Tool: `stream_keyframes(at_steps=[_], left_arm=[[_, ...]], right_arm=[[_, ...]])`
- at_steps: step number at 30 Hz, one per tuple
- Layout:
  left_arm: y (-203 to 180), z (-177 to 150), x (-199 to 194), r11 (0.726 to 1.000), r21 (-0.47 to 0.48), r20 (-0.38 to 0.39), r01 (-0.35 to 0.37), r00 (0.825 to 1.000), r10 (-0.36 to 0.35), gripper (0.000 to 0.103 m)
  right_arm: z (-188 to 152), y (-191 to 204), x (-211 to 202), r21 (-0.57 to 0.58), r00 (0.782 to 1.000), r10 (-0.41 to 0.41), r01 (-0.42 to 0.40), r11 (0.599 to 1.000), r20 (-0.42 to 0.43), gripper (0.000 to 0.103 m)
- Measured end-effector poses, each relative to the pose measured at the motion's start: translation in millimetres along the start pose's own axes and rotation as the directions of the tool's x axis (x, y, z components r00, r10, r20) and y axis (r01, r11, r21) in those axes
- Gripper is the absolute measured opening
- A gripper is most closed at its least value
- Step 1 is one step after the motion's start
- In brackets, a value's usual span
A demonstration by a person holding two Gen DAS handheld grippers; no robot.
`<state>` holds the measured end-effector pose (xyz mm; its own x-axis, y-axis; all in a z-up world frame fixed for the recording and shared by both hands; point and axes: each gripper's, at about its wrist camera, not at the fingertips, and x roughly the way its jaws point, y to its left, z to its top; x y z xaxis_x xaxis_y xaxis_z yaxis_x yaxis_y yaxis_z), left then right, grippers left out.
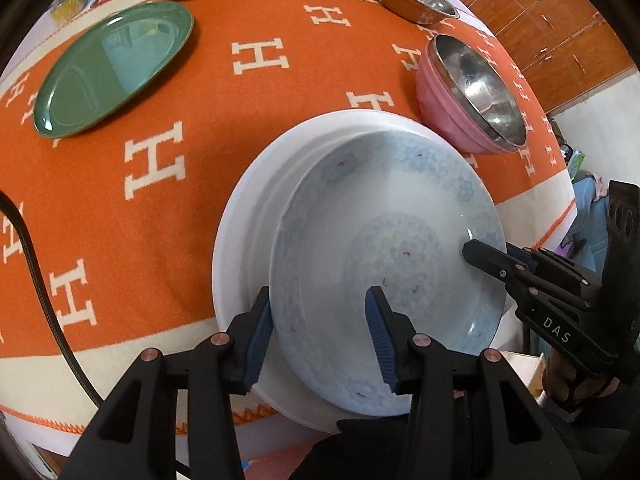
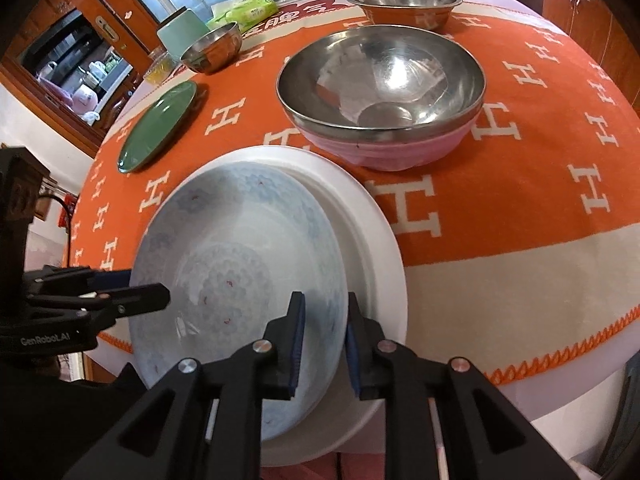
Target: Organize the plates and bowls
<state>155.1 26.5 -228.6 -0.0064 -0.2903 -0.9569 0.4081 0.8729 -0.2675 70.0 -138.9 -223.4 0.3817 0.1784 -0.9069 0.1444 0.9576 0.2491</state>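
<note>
At upper left of the left wrist view one green plate (image 1: 112,68) lies empty on the desk (image 1: 240,92), its orange cloth printed with white "H" letters. At lower centre one blue-patterned plate (image 1: 384,280) sits in one white plate (image 1: 244,216). The left gripper (image 1: 320,336) straddles its rim, jaws spread; the right gripper (image 2: 324,344), marked "DAS", likewise, parted. Rightward, one steel bowl (image 1: 480,92) nests in one pink bowl (image 1: 440,100).

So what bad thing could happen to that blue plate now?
The blue plate sits off-centre on the white plate, so it might slide or clatter once let go. Both stick out past the table edge and could tip. The right tongs straddle its rim with the pads apart; pulling away crookedly could drag it.
</note>
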Motion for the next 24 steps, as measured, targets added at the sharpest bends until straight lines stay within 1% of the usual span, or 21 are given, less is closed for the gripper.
stream_keyframes(at_steps=[1, 3, 4, 5, 6, 8, 10, 13, 15, 16, 17, 19, 22, 24], left_arm=[[-1, 0, -1, 1.000, 0.000, 0.005, -0.003, 1.000, 0.003, 0.045], [-3, 0, -4, 1.000, 0.000, 0.017, -0.020, 1.000, 0.020, 0.046], [-4, 1, -7, 1.000, -0.003, 0.025, -0.027, 0.999, 0.027, 0.046], [-4, 0, -10, 1.000, -0.007, 0.034, -0.030, 0.999, 0.031, 0.047], [-5, 1, -13, 0.999, -0.014, 0.046, -0.031, 0.998, 0.032, 0.048], [-4, 0, -19, 0.999, -0.027, 0.068, -0.029, 0.997, 0.030, 0.053], [-5, -2, -28, 0.999, -0.040, 0.105, -0.015, 0.994, 0.019, 0.054], [-11, -4, -45, 0.998, -0.062, 0.184, 0.004, 0.983, 0.008, 0.062], [-16, -8, -56, 0.997, -0.077, 0.234, 0.001, 0.972, 0.017, 0.063], [-20, -9, -61, 0.997, -0.080, 0.261, 0.005, 0.965, 0.016, 0.065], [-24, -11, -66, 0.996, -0.083, 0.287, 0.011, 0.958, 0.013, 0.071], [-31, -15, -76, 0.995, -0.100, 0.334, 0.013, 0.942, 0.022, 0.078], [-41, -20, -87, 0.991, -0.132, 0.379, 0.006, 0.924, 0.045, 0.079], [-46, -25, -94, 0.989, -0.148, 0.391, -0.006, 0.918, 0.064, 0.079]], right_arm=[[0, 1, -2, -0.009, 1.000, 0.001, -0.001, 1.000, 0.012, 0.026], [2, 5, -9, -0.031, 0.999, 0.003, -0.002, 1.000, 0.044, 0.039], [3, 7, -13, -0.044, 0.998, 0.000, 0.003, 0.999, 0.061, 0.042], [4, 9, -18, -0.058, 0.997, -0.004, 0.009, 0.998, 0.078, 0.048], [4, 11, -21, -0.069, 0.996, -0.006, 0.013, 0.998, 0.091, 0.051], [6, 14, -28, -0.088, 0.994, -0.006, 0.015, 0.996, 0.108, 0.051], [7, 16, -33, -0.103, 0.993, -0.003, 0.015, 0.995, 0.118, 0.051], [7, 21, -43, -0.149, 0.990, -0.006, 0.028, 0.988, 0.144, 0.051], [7, 23, -51, -0.186, 0.985, -0.013, 0.045, 0.981, 0.169, 0.051], [8, 23, -56, -0.206, 0.983, -0.007, 0.045, 0.977, 0.185, 0.051], [8, 23, -59, -0.218, 0.981, 0.001, 0.043, 0.975, 0.194, 0.051], [10, 23, -67, -0.245, 0.977, 0.017, 0.037, 0.969, 0.214, 0.051], [13, 23, -78, -0.287, 0.970, 0.048, 0.024, 0.958, 0.240, 0.051], [16, 23, -86, -0.312, 0.965, 0.071, 0.011, 0.950, 0.251, 0.051]])
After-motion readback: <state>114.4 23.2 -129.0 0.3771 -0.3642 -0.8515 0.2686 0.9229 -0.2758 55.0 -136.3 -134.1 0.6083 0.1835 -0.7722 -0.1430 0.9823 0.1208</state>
